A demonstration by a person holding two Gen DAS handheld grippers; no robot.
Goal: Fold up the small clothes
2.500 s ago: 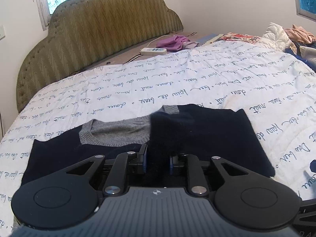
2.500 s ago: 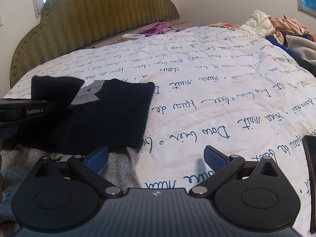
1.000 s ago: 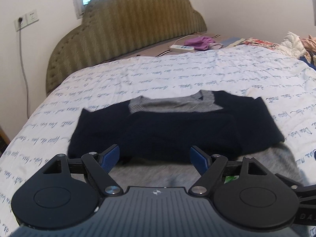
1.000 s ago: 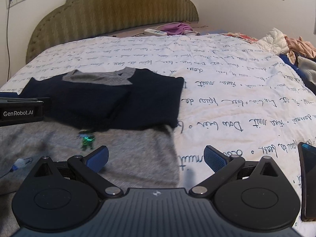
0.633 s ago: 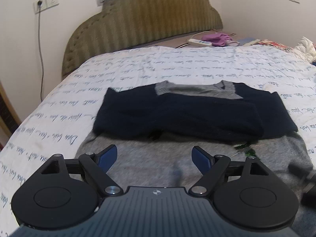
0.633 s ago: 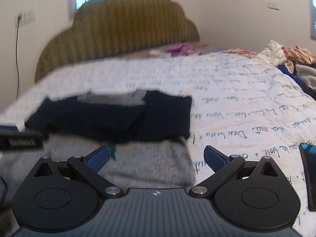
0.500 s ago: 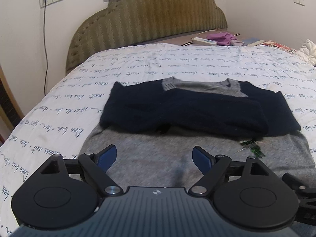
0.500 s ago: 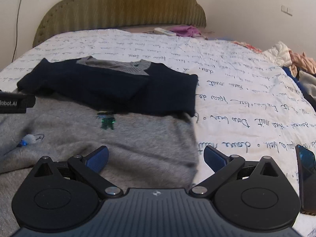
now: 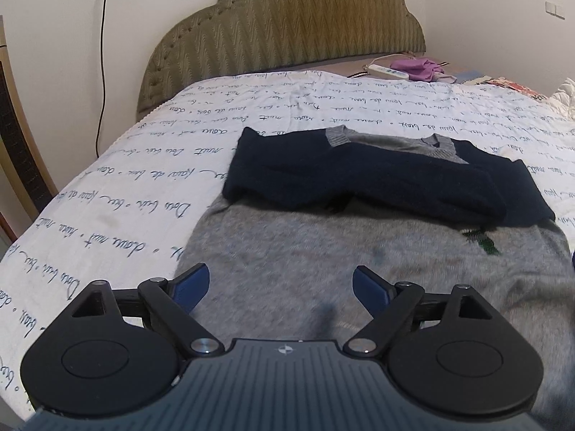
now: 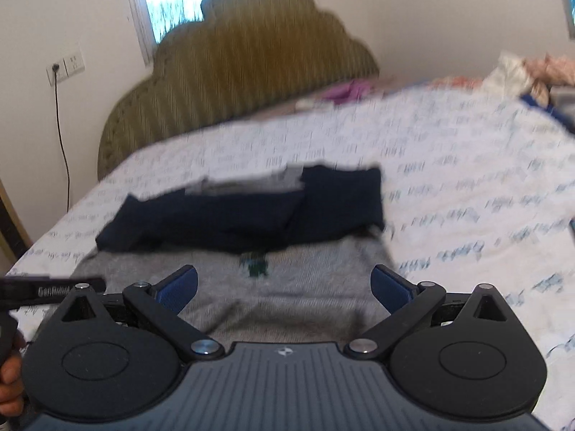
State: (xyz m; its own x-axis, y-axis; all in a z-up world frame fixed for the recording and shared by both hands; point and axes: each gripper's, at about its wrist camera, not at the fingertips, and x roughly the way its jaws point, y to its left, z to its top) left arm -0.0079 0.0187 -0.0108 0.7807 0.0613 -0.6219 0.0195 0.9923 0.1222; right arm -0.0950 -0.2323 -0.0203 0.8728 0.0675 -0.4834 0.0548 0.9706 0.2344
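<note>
A small grey sweater with navy sleeves lies flat on the bed, neck away from me. Both navy sleeves are folded across the chest; a small green motif shows on the grey front. My left gripper is open and empty, hovering over the sweater's lower left hem. My right gripper is open and empty above the lower grey part of the sweater; this view is motion-blurred. The left gripper's body shows at the right view's left edge.
The bed has a white quilt with blue script and an olive padded headboard. A white remote and purple cloth lie near the headboard. A heap of clothes sits at the far right.
The left gripper let go of the navy sleeve, which now lies folded across the chest, and opened. Both grippers pulled back toward the sweater's hem; the right one is still moving.
</note>
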